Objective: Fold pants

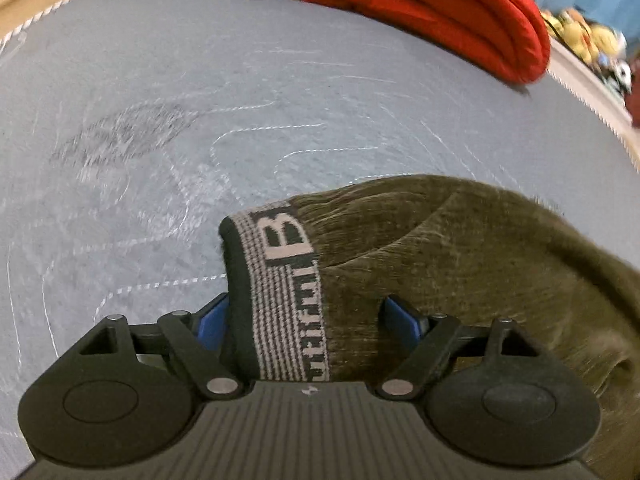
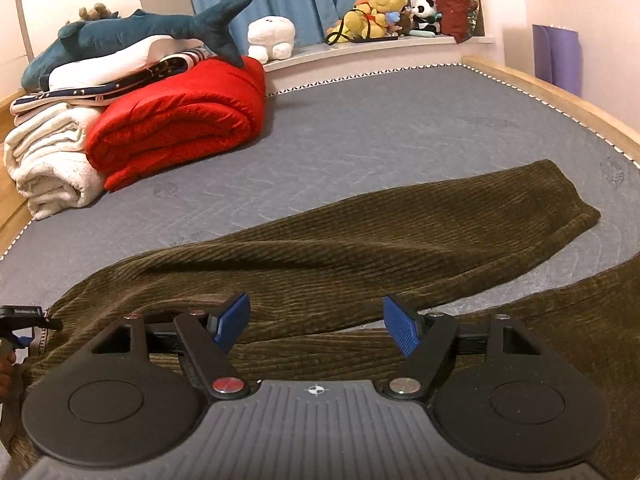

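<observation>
Both grippers, left gripper [image 1: 304, 312] and right gripper [image 2: 316, 328], spread apart over olive pants [image 2: 360, 240].

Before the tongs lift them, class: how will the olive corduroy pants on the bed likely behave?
The pants already drape in soft folds, so they will probably sag limply. Their ribbed nap likely grips, not slips. The banded waistband may hold its shape better.

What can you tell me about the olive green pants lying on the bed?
The pants look like ribbed olive-brown corduroy, spread on the grey mattress. One leg stretches away to a hemmed cuff, the other runs off to the right. The waistband is a grey-and-black elastic with woven lettering, standing between the open jaws of the left gripper. The right gripper hovers open over the upper part.
</observation>
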Tool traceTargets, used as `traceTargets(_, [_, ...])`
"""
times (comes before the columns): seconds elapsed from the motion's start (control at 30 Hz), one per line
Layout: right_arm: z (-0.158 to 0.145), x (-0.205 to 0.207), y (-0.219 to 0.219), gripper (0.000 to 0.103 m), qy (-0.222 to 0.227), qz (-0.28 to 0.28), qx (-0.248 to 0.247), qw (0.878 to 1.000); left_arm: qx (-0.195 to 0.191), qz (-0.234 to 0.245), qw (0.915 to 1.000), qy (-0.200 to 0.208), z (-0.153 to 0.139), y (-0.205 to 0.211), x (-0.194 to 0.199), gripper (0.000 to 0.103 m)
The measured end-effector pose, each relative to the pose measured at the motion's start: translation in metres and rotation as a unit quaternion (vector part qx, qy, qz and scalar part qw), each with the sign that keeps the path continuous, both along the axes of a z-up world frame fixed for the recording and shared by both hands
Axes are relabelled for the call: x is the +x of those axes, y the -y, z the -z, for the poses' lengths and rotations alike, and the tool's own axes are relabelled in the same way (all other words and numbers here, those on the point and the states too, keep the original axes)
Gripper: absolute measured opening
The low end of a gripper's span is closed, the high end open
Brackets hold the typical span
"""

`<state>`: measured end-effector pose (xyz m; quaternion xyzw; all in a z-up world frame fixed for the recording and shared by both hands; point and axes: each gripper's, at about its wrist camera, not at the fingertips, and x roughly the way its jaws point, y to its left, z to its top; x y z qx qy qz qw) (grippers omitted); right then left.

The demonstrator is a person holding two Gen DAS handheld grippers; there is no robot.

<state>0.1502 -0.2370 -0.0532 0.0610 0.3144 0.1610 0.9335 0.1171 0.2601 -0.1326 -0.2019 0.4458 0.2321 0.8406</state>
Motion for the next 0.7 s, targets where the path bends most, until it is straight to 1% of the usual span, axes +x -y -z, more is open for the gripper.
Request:
traceTargets(0.07, [0.0, -0.001, -0.002, 0.075, -0.001, -0.005, -0.002, 1.0, 0.01, -0.002, 0.9999, 0.003, -0.002, 0.001, 0.0, 0.07])
traceTargets(0.13, [0.0, -0.002, -0.003, 0.076, 0.0, -0.007, -0.004, 1.0, 0.02, -0.019, 0.9995, 0.013, -0.009, -0.002, -0.002, 0.033])
traceTargets(0.2, [0.0, -0.003, -0.005, 0.076, 0.001, -0.007, -0.004, 1.0, 0.015, -0.044, 0.9976, 0.053, -0.026, -0.006, -0.008, 0.03])
traceTargets(0.23, [0.0, -0.003, -0.005, 0.076, 0.001, -0.007, -0.004, 1.0, 0.031, -0.05, 0.9955, 0.074, -0.037, -0.005, -0.011, 0.029])
traceTargets(0.27, [0.0, -0.003, -0.005, 0.076, 0.001, -0.007, -0.005, 1.0, 0.056, -0.049, 0.9935, 0.086, -0.044, -0.001, -0.012, 0.03])
traceTargets(0.3, [0.0, -0.003, -0.005, 0.076, 0.002, -0.006, -0.005, 1.0, 0.081, -0.041, 0.9918, 0.09, -0.047, 0.004, -0.011, 0.03])
traceTargets(0.33, [0.0, -0.004, -0.006, 0.076, 0.002, -0.004, -0.005, 1.0, 0.099, -0.031, 0.992, 0.073, -0.044, 0.008, -0.007, 0.032])
traceTargets(0.4, [0.0, -0.005, -0.006, 0.076, 0.003, -0.003, -0.006, 1.0, 0.096, -0.023, 0.9948, 0.024, -0.027, 0.007, -0.001, 0.036])
traceTargets(0.43, [0.0, -0.005, -0.005, 0.076, 0.004, -0.003, -0.007, 1.0, 0.085, -0.032, 0.9959, 0.001, -0.017, 0.002, -0.001, 0.045])
traceTargets(0.47, [0.0, -0.006, -0.005, 0.076, 0.006, -0.003, -0.009, 1.0, 0.082, -0.044, 0.9957, -0.002, -0.016, -0.001, -0.005, 0.05])
traceTargets(0.5, [0.0, -0.006, -0.004, 0.076, 0.007, -0.002, -0.011, 1.0, 0.082, -0.053, 0.9952, 0.002, -0.021, -0.003, -0.008, 0.057])
traceTargets(0.53, [0.001, -0.006, -0.003, 0.076, 0.007, 0.0, -0.012, 1.0, 0.079, -0.061, 0.9949, 0.014, -0.032, -0.005, -0.014, 0.058])
traceTargets(0.57, [0.001, -0.006, -0.002, 0.076, 0.006, 0.002, -0.012, 1.0, 0.084, -0.068, 0.9937, 0.029, -0.043, -0.005, -0.019, 0.057])
traceTargets(0.6, [0.001, -0.006, 0.0, 0.076, 0.005, 0.004, -0.011, 1.0, 0.099, -0.071, 0.9918, 0.041, -0.057, -0.002, -0.026, 0.057])
traceTargets(0.67, [0.0, -0.006, 0.003, 0.076, 0.003, 0.007, -0.006, 1.0, 0.11, -0.054, 0.9911, 0.054, -0.074, 0.009, -0.031, 0.057])
traceTargets(0.7, [-0.001, -0.007, 0.004, 0.076, 0.004, 0.008, -0.005, 1.0, 0.103, -0.038, 0.9922, 0.06, -0.08, 0.014, -0.034, 0.057])
